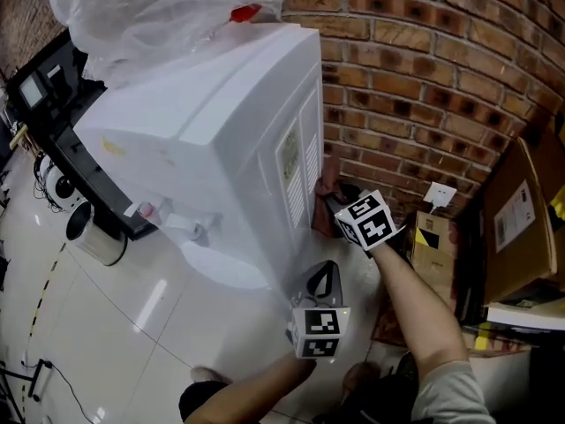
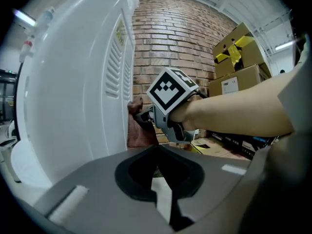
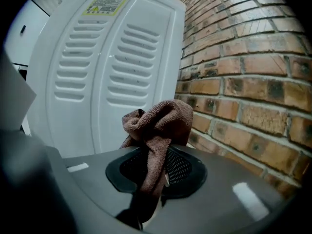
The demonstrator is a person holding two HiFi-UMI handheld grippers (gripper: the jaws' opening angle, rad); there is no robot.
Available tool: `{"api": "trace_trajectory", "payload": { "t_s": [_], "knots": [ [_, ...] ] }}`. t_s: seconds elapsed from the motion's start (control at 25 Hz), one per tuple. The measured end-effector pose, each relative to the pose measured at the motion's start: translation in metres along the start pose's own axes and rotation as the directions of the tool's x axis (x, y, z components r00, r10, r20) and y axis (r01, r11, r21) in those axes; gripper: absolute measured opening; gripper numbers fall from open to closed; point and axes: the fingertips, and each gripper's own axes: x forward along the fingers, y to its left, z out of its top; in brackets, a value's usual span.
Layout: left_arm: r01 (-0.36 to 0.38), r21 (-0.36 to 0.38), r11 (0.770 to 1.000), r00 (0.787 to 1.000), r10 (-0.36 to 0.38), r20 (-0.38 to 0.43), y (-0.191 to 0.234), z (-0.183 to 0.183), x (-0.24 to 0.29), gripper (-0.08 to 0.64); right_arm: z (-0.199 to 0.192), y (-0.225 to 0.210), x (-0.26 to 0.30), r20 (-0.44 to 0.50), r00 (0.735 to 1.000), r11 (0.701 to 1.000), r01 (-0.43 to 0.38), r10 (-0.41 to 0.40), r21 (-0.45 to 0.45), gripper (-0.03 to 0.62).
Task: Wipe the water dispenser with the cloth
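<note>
The right gripper's (image 3: 155, 172) jaws are clamped on a brown cloth (image 3: 161, 126). One fold is pinched between the pads and the rest bunches up past the tips toward 12 o'clock. The bunch lies against the lower edge of the water dispenser's (image 3: 97, 82) louvred white panel, with the brick wall (image 3: 243, 82) just beside it at 3 o'clock.

The left gripper's (image 2: 157, 152) jaws meet at the tips and have nothing between them. It hangs near the dispenser's side, and the right gripper and its cloth lie ahead of it at 12 o'clock.

In the head view, a clear plastic bag (image 1: 168, 7) covers the dispenser's top at 11 o'clock, with something red showing at its edge. A white cup (image 1: 97, 237) sits at 9 o'clock beside the taps, and its inside cannot be seen. Cardboard boxes (image 1: 521, 215) stand at 3 o'clock against the wall, and their contents are hidden.
</note>
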Motion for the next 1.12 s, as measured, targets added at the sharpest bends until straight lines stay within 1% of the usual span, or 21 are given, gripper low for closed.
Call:
{"api": "trace_trajectory", "payload": {
  "t_s": [0.2, 0.36, 0.52, 0.72, 0.84, 0.96, 1.12],
  "knots": [
    [-0.001, 0.006, 1.000, 1.000, 0.002, -0.029, 0.002, -0.022, 0.009, 0.000, -0.047, 0.005, 0.024, -0.066, 0.998, 1.000, -0.004, 0.006, 0.028, 0.094],
    [0.015, 0.015, 1.000, 0.999, -0.014, -0.042, -0.003, -0.037, 0.015, 0.000, -0.088, 0.013, 0.040, -0.127, 0.992, 0.999, -0.010, 0.015, 0.040, 0.094],
    [0.036, 0.021, 0.999, 0.997, -0.034, -0.076, -0.011, -0.057, 0.018, 0.000, -0.128, 0.024, 0.055, -0.186, 0.982, 0.997, -0.022, 0.036, 0.074, 0.094],
    [0.027, 0.036, 0.999, 0.992, -0.022, -0.122, -0.005, -0.078, 0.020, 0.000, -0.174, 0.039, 0.071, -0.245, 0.968, 0.993, -0.031, 0.057, 0.112, 0.094],
    [0.032, 0.041, 0.999, 0.990, -0.026, -0.137, -0.006, -0.086, 0.020, 0.000, -0.199, 0.046, 0.080, -0.275, 0.959, 0.990, -0.027, 0.065, 0.141, 0.095],
    [0.046, 0.055, 0.997, 0.988, -0.037, -0.150, -0.009, -0.094, 0.020, 0.000, -0.218, 0.047, 0.090, -0.285, 0.957, 0.986, -0.013, 0.059, 0.163, 0.095],
    [0.059, 0.070, 0.996, 0.986, -0.047, -0.162, -0.010, -0.101, 0.021, 0.000, -0.228, 0.047, 0.092, -0.303, 0.952, 0.983, 0.004, 0.052, 0.182, 0.096]
  ]
}}
